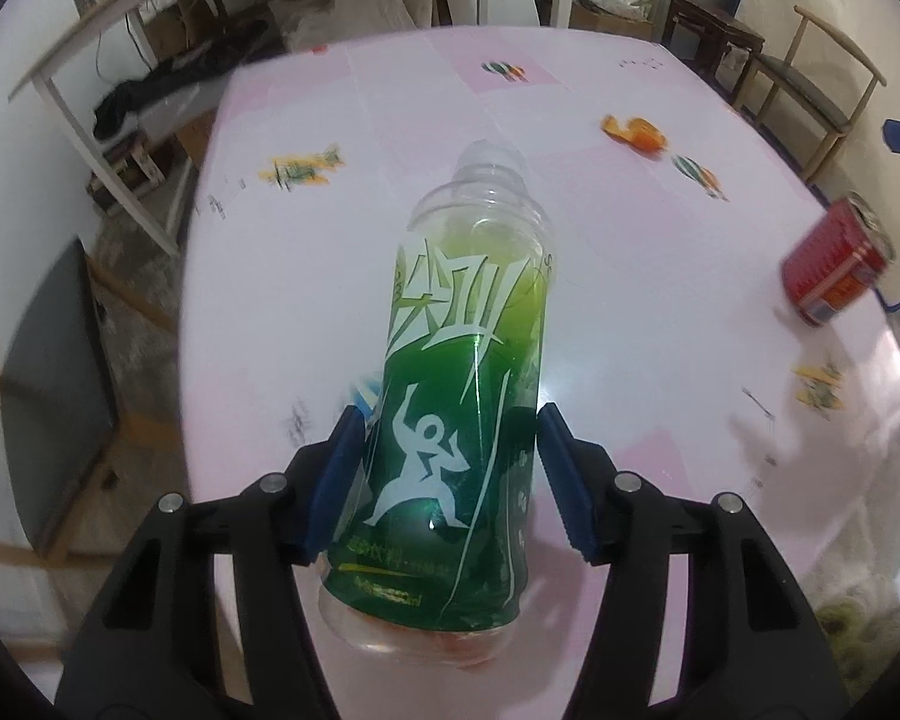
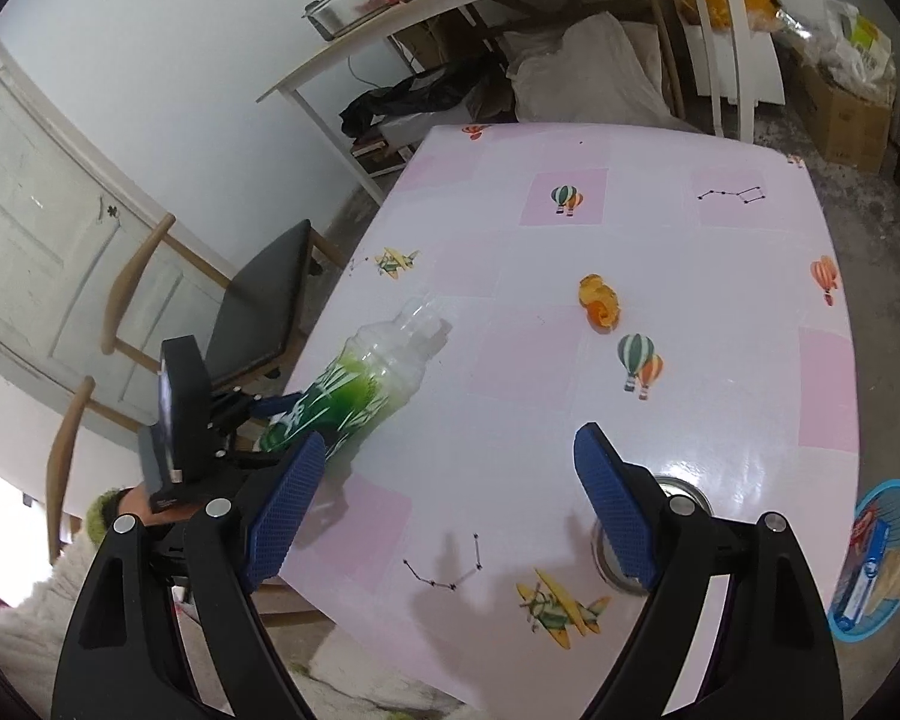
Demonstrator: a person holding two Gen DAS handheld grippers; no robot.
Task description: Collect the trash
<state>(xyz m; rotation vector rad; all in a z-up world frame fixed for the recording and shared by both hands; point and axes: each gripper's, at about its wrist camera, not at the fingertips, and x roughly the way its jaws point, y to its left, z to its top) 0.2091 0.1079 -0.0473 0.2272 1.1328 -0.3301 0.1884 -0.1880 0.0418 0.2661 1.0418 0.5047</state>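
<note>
My left gripper is shut on a clear plastic bottle with a green label, capless neck pointing away, held above the pink table. The same bottle and the left gripper show at the left in the right wrist view. My right gripper is open and empty above the table's near edge. An orange peel lies mid-table; it also shows in the left wrist view. A red can lies on its side at the right; its metal end sits behind my right finger.
A blue basket holding a packet and paper stands on the floor at the right. A black-seated wooden chair stands at the table's left. A white shelf table with clutter stands behind. Another chair stands at far right.
</note>
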